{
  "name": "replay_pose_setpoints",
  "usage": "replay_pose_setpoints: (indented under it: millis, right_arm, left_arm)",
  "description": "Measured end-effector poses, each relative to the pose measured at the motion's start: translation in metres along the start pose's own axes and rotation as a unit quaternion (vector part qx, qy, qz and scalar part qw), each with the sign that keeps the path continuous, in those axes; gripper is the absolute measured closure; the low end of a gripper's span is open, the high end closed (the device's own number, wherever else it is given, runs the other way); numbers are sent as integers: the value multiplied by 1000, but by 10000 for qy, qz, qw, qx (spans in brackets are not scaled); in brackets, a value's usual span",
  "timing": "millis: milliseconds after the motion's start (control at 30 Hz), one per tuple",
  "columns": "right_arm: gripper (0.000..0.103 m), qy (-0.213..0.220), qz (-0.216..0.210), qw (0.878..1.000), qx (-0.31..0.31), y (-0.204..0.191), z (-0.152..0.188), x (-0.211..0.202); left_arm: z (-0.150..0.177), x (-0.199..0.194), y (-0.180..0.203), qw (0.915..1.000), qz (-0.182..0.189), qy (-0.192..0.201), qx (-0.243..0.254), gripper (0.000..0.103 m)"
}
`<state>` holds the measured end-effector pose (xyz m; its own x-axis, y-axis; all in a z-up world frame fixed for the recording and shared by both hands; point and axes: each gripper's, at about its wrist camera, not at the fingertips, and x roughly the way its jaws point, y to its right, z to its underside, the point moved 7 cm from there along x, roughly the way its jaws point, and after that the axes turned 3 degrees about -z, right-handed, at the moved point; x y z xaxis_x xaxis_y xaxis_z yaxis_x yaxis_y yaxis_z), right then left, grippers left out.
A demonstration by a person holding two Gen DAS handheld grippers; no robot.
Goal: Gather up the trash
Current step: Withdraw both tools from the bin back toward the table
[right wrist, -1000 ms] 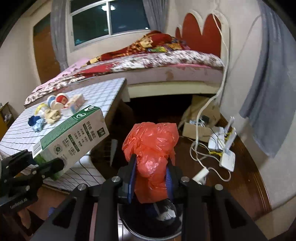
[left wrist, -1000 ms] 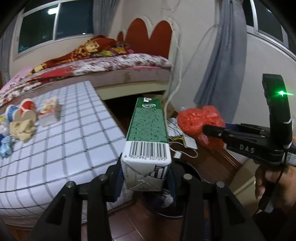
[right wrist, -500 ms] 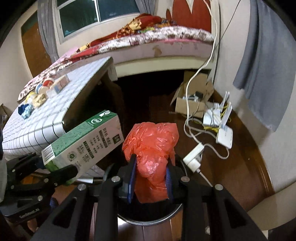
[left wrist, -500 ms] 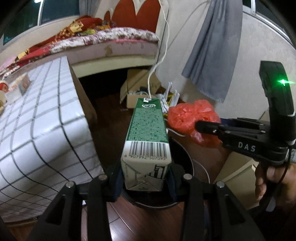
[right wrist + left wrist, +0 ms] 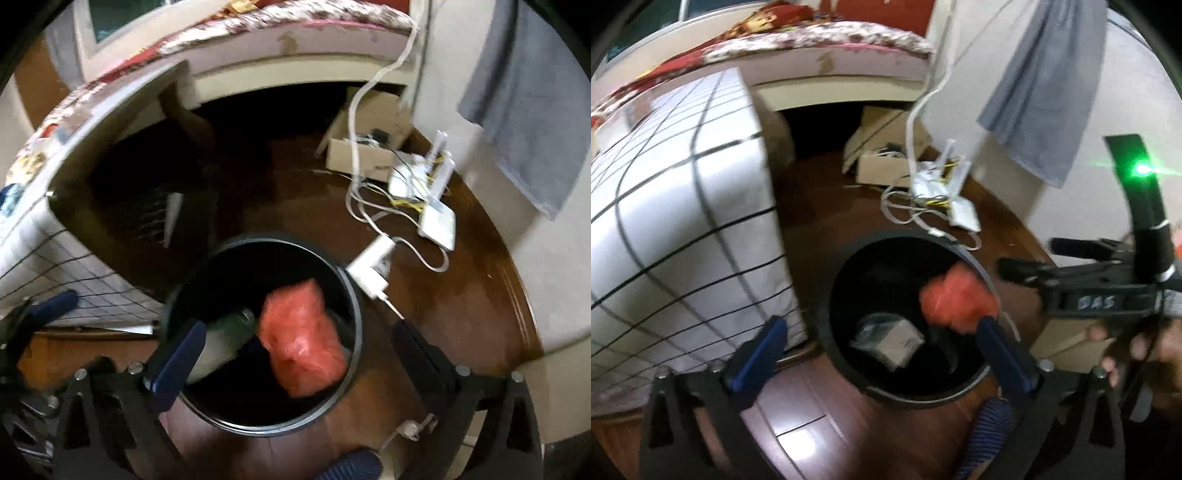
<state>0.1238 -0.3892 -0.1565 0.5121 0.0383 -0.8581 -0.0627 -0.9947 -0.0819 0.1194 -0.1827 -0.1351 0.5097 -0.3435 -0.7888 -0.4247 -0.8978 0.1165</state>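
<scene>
Both the left gripper (image 5: 879,347) and right gripper (image 5: 299,354) hang spread wide and empty above the black bin (image 5: 354,295), where the milk carton (image 5: 890,341) and red bag (image 5: 301,341) already lie, though more litter seems left at the far edge of the checked table (image 5: 22,184).

Both tools now gape empty over the black bin (image 5: 347,295): the left tool (image 5: 882,350) has dropped the milk carton (image 5: 890,341), the right tool (image 5: 295,350) the red bag (image 5: 301,338), both inside

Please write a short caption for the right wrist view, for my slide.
Open hand-held gripper above a black bin holding a red bag and a carton.
</scene>
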Motion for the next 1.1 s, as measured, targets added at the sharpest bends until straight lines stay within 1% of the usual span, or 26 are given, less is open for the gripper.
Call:
replay_pose_setpoints:
  millis: [100, 200, 300, 467, 700, 933, 1100]
  right_arm:
    - [1, 42, 72, 9998, 168, 10, -1, -3]
    - [1, 77, 120, 9998, 150, 10, -3, -6]
    - [1, 64, 167, 9998, 57, 5, -3, -8]
    - [1, 65, 184, 9997, -128, -6, -3, -12]
    - [1, 62, 282, 9977, -618, -30, -1, -19]
    - [1, 262, 246, 9960, -822, -47, -11, -36]
    - [1, 551, 200, 9936, -962, -64, -23, -55]
  left_arm:
    - [2, 0, -6, 9999, -151, 53, -29, 1]
    - [2, -1, -12, 9994, -329, 116, -32, 1]
    - [1, -5, -15, 9988, -448, 211, -33, 1]
    - [-3, -11, -20, 9980, -543, 310, -70, 1]
    - [-6, -21, -30, 9966, -680, 440, -113, 1]
    - [-14, -41, -41, 9946, -787, 644, -224, 1]
    - [-22, -58, -46, 9926, -864, 820, -222, 1]
